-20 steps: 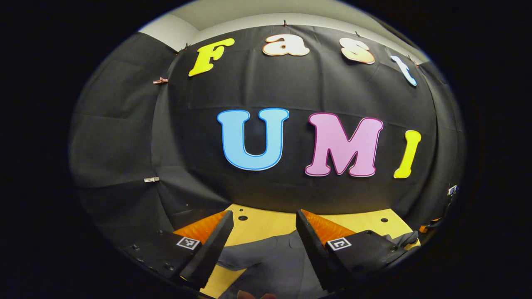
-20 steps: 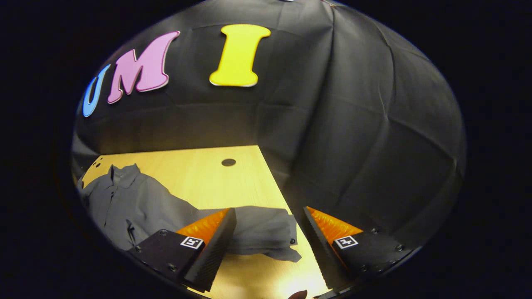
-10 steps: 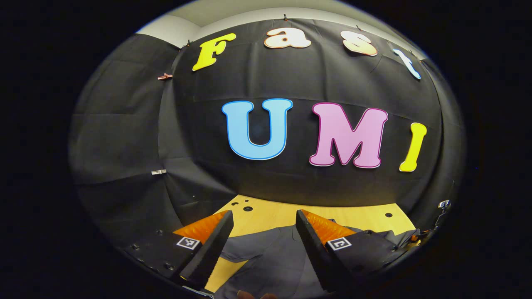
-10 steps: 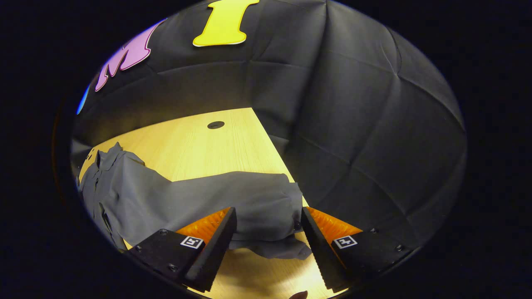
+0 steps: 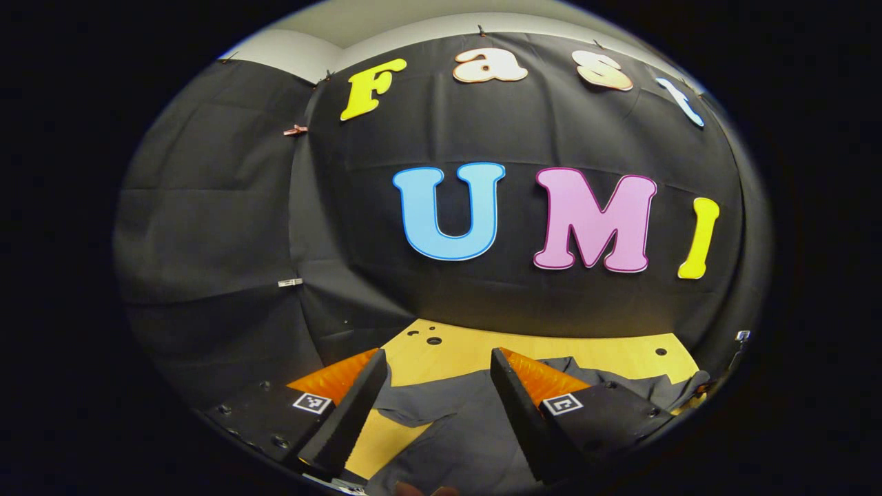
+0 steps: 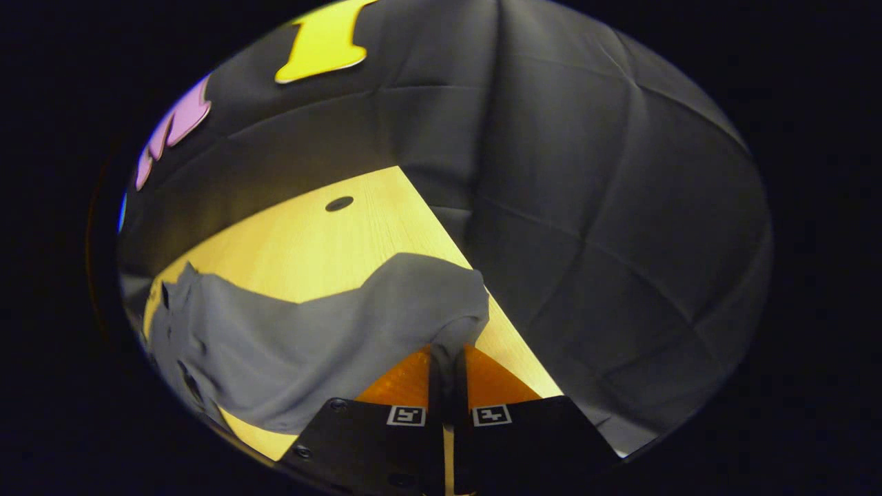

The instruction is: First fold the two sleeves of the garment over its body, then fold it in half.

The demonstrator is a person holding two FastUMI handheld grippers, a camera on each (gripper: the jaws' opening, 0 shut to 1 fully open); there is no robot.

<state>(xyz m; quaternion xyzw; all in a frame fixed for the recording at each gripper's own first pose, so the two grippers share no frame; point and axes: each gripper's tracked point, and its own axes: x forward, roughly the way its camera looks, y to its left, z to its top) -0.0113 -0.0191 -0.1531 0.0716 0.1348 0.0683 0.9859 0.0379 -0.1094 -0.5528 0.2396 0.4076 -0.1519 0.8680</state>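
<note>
Your right gripper (image 6: 446,372) is clamped on the cuff end of the right sleeve (image 6: 413,296) of the dark grey button-up fabric shirt (image 6: 275,344); both fingers are pressed together with the cloth pinched between them, close to the right edge of the light wooden table (image 6: 324,241). From there the sleeve runs back to the shirt body, which lies along the table's left side in the right gripper view. Your left gripper (image 5: 437,393) has its fingers spread apart, holding nothing, above the shirt (image 5: 468,441) and its other sleeve (image 5: 420,403), which lie flat on the table (image 5: 475,351).
</note>
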